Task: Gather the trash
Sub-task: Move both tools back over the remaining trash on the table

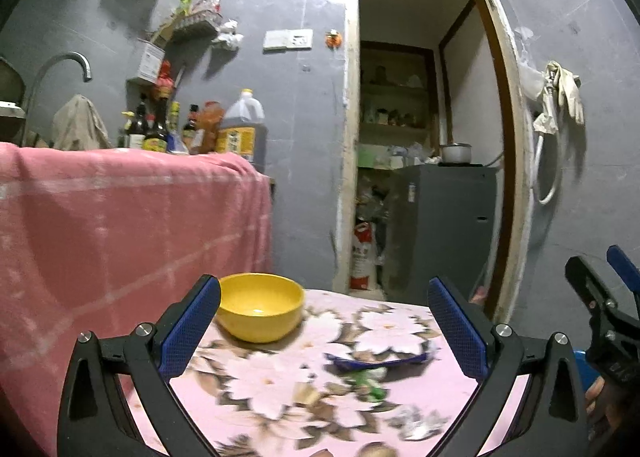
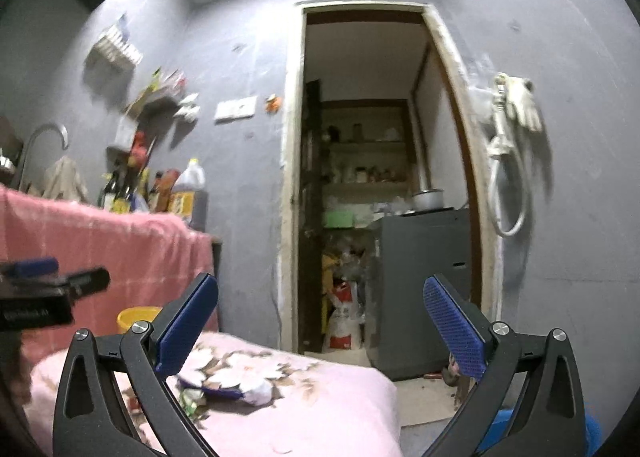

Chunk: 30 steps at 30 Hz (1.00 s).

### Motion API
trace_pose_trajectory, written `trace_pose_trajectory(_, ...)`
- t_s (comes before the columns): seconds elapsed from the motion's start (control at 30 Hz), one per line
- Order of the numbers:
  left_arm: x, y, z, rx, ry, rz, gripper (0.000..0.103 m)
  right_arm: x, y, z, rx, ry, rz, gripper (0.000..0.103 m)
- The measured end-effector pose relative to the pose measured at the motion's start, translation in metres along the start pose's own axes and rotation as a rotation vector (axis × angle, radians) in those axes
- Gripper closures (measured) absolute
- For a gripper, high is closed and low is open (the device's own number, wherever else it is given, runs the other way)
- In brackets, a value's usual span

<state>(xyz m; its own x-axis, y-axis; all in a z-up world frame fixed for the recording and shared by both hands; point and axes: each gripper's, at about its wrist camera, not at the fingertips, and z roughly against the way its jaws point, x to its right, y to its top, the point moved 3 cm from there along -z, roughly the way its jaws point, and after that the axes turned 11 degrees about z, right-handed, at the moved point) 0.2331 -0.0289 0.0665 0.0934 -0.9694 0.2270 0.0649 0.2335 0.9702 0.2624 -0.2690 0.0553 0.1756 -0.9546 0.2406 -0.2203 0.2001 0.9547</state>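
Observation:
On the pink flowered table [image 1: 280, 421] lies trash: a flat blue wrapper [image 1: 376, 360], a green scrap [image 1: 370, 387] and a crumpled white paper [image 1: 420, 423]. My left gripper [image 1: 324, 321] is open above the table's near part, nothing between its blue pads. The right gripper [image 1: 600, 297] shows at the right edge of the left wrist view. In the right wrist view my right gripper [image 2: 320, 325] is open and empty, with the blue wrapper [image 2: 216, 389], green scrap [image 2: 190, 403] and a white paper [image 2: 260, 393] low between its fingers. The left gripper [image 2: 52, 289] shows at that view's left edge.
A yellow bowl [image 1: 260, 311] stands at the table's far left. A pink cloth [image 1: 120, 225] covers a counter with bottles [image 1: 192, 129] and a tap [image 1: 60, 69]. An open doorway [image 1: 424, 137] leads to a grey cabinet [image 1: 444, 225]. Something blue [image 2: 540, 433] sits on the floor right.

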Motion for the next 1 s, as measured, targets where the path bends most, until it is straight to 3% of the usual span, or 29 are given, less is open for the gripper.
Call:
trace_pose_trajectory(0.17, -0.027, -0.001, 0.005, 0.016, 0.029, -0.008, 0.002, -0.018, 0.002, -0.009, -0.030, 0.037, 0.022, 0.000)
trace_pose_trajectory(0.37, -0.048, -0.006, -0.005, -0.044, -0.025, -0.043, 0.002, -0.037, -0.004, -0.022, -0.127, 0.116, 0.022, 0.000)
trace_pose_trajectory(0.6, -0.057, -0.033, -0.028, -0.209, -0.032, -0.109, 0.002, -0.060, -0.029, -0.044, -0.345, 0.215, 0.029, 0.000)
trace_pose_trajectory(1.0, -0.061, -0.069, -0.077, -0.592, -0.075, 0.002, 0.002, -0.074, -0.073, -0.067, -0.643, 0.365, 0.001, 0.000)
